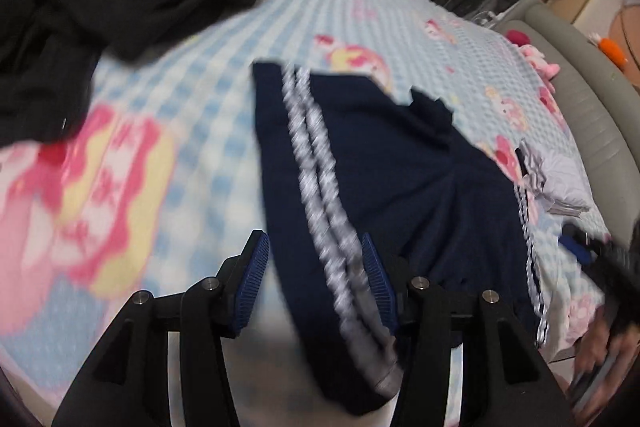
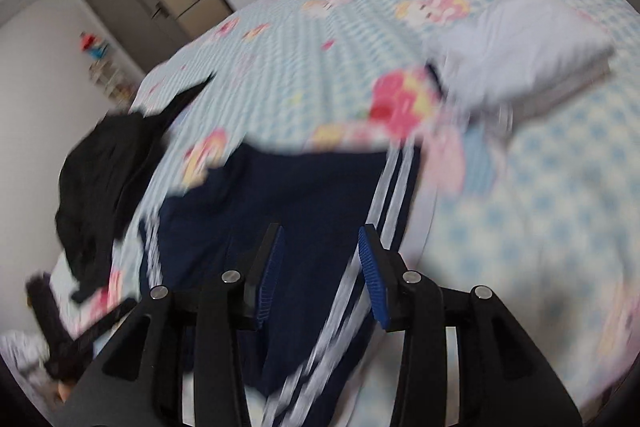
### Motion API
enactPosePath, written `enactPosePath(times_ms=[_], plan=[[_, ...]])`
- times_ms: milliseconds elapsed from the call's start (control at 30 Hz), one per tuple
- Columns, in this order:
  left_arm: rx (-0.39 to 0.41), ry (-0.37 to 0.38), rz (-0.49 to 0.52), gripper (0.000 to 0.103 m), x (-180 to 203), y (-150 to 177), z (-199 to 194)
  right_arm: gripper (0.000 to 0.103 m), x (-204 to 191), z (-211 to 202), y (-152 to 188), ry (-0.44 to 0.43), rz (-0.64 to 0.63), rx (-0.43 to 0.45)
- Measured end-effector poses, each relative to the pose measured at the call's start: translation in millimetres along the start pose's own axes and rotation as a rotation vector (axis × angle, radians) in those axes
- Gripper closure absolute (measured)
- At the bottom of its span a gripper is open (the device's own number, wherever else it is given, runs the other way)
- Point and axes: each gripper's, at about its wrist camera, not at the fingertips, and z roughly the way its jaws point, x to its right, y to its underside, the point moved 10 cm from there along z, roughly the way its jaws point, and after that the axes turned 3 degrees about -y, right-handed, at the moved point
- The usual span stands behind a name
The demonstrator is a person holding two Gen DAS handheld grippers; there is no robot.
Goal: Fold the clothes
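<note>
Both views are smeared by motion blur. The navy trousers (image 1: 360, 163) are cut off below the left claw (image 1: 316, 283), their stripes streaked. Shelf items beyond the right claw (image 2: 320, 275) are too small to be identified
</note>
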Motion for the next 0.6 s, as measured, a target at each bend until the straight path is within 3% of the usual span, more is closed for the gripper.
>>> enactPosePath(times_ms=[133,233,333,400,500,600], plan=[[-0.018,0.108,-0.055,0.053,1.5,16.4,-8.8,0.063,-7.8,-5.0,49.1,0.012,-0.01,-0.048],[-0.012,0.162,-0.06,0.053,6.9,26.4,-16.7,0.063,-7.3,-15.9,67.3,0.041,-0.043,-0.03],[-0.047,0.197,-0.047,0.053,13.4,37.5,-15.0,0.057,-10.2,-19.9,79.5,0.001,-0.016,-0.039],[-0.096,0.174,-0.026,0.053,15.5,46.7,-5.0,0.055,-16.8,-14.5,89.5,-0.011,-0.035,-0.075],[-0.102,0.098,0.021,0.057,11.5,51.7,-0.3,0.055,-14.2,-1.7,96.7,0.105,-0.125,-0.111],[-0.084,0.082,0.028,0.057,6.0,50.6,-6.2,0.055,6.3,9.1,99.4,0.186,-0.112,-0.149]])
